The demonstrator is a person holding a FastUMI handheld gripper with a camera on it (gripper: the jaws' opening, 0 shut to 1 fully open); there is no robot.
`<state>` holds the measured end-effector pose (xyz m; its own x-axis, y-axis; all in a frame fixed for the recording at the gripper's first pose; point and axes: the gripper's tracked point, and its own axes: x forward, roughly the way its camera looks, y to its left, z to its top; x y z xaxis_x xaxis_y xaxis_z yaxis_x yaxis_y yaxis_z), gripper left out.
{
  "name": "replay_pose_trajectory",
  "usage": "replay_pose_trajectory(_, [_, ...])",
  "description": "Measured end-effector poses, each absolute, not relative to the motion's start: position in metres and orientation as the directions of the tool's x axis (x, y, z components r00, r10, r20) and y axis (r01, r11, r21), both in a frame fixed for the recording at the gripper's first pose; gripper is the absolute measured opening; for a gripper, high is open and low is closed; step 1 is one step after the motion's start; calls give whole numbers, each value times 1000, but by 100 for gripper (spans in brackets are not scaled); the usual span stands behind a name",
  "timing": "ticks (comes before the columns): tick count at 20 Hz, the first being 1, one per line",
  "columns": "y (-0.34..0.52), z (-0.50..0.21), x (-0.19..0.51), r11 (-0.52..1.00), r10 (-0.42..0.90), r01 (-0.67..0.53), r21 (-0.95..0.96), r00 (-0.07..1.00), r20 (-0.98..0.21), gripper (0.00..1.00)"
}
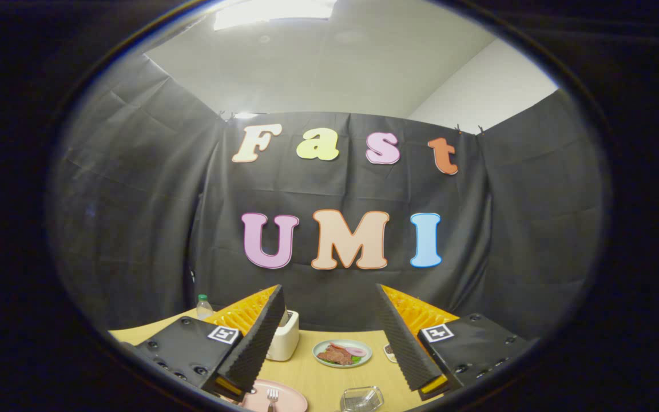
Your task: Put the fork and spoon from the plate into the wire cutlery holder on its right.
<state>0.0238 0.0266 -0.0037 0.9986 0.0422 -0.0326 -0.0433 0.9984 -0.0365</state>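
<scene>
A pink plate (285,393) lies on the wooden table just below and between my fingers, nearer the left one. A fork (272,397) rests on it with its tines pointing away from me; the spoon is hidden. To the plate's right sits the wire cutlery holder (362,399), close to the right finger's base. My gripper (329,297) is held high above the table, open, with nothing between its fingers.
Beyond the fingers a small plate of play food (342,352) sits mid-table. A white box-shaped container (284,342) stands behind the left finger, and a clear bottle (204,306) at the table's far left. A small dish (389,351) peeks beside the right finger.
</scene>
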Motion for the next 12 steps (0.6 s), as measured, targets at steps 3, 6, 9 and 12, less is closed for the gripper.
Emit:
replay_pose_trajectory(3, [36, -9, 26, 997, 60, -62, -35, 997, -56, 99])
replay_pose_trajectory(6, [44, -6, 28, 997, 72, -74, -27, 996, -49, 99])
replay_pose_trajectory(9, [48, -12, 29, 995, 87, -89, -39, 994, -60, 99])
replay_pose_trajectory(12, [50, -19, 29, 996, 88, -90, -24, 994, -71, 99])
